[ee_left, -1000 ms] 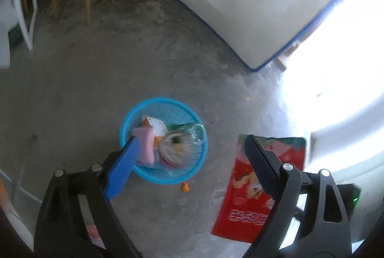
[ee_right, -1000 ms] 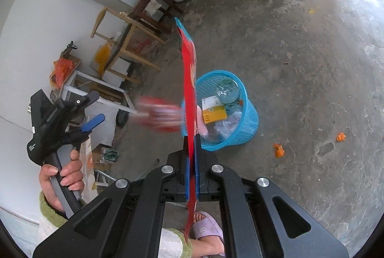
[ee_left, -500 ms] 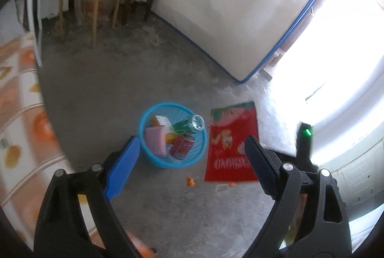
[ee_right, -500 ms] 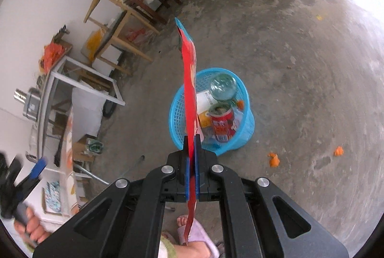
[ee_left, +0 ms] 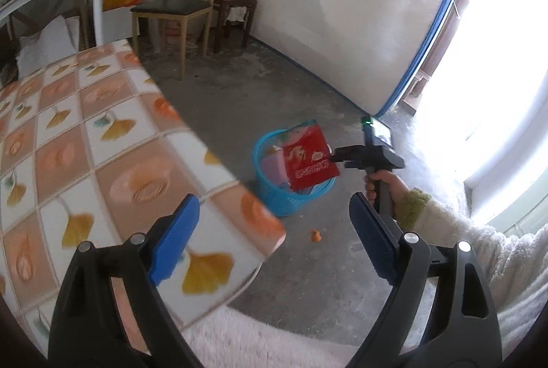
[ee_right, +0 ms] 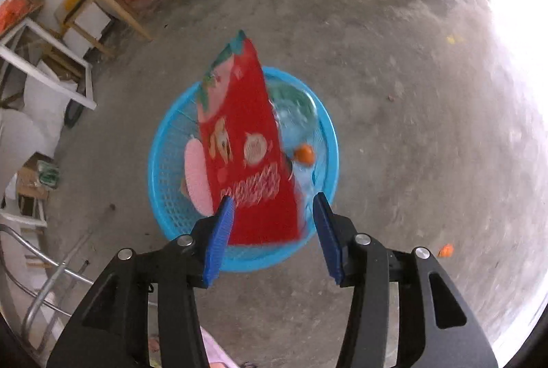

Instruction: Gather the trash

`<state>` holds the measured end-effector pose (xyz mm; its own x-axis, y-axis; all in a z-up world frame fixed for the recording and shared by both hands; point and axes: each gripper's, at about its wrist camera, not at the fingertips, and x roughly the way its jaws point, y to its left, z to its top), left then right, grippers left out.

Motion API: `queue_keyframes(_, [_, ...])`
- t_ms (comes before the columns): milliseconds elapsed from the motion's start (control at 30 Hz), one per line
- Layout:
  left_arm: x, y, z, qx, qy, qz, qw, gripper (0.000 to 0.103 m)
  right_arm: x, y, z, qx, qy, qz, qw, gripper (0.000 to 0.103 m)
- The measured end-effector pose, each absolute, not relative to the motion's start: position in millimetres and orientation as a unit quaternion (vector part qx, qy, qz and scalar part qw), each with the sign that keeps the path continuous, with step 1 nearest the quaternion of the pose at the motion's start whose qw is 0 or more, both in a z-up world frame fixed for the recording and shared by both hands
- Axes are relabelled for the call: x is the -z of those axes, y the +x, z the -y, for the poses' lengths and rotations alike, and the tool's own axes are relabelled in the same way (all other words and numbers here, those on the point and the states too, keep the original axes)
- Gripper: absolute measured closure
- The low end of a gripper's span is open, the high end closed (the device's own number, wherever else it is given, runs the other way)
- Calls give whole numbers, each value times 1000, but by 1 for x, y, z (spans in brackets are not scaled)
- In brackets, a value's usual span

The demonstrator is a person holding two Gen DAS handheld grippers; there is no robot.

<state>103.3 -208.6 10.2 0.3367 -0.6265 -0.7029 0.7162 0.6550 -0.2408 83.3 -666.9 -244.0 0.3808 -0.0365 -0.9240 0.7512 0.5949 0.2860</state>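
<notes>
In the right wrist view the right gripper point(ee_right: 270, 231) points steeply down over the blue basket point(ee_right: 328, 128), which stands on the concrete floor point(ee_right: 411, 66). Its jaws are opening, and the red snack bag point(ee_right: 246, 155) lies between the blue pads without either pad pressing on it; the bag's lower edge sits near the basket's rim at 6 o'clock and its top corner reaches past the rim at 12 o'clock. Inside the basket, a pink item point(ee_right: 197, 176) shows at 9 o'clock of the bag and a small orange piece point(ee_right: 304, 154) at 3 o'clock. A further orange scrap point(ee_right: 446, 250) lies on the floor at 4 o'clock of the basket. In the left wrist view the left gripper point(ee_left: 274, 231) has its jaws wide apart with nothing between them, hovering past the edge of a worktop point(ee_left: 102, 128) covered in a leaf-patterned cloth. Beyond it, at 1 o'clock, the person's right hand point(ee_left: 387, 183) grips the other tool's handle above the basket.
</notes>
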Motion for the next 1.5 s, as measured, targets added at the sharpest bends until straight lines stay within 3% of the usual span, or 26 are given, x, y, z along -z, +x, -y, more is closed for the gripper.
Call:
queue_keyframes(200, [-14,89,192,405,68,-386,826,18,206,23,636,258,366,-457,768,55])
queue_keyframes(367, [-26,82,175,401,42,-361,841,14,148,-20,581,220,303,-442,815,30])
queue_keyframes(567, [-42,68,150,369,19,-342,864,11,80,-36,520,174,237,-422,858,19])
queue_keyframes(733, [-50,60,123,330,0,-336,882,9,11,-34,464,158,168,-357,905,7])
queue_keyframes(1033, [-62,47,85,208,-11,-326,922,9,-67,-46,364,128,65,-254,956,7])
queue_keyframes(1200, [-62,35,68,105,12,-314,944,9,-68,-47,319,139,23,-242,960,7])
queue_keyframes(1367, [-58,31,55,80,15,-341,936,9,-55,-54,291,105,48,-222,968,7])
queue_keyframes(1500, [-48,30,48,29,26,-361,932,9,-43,-45,277,87,39,-259,961,7])
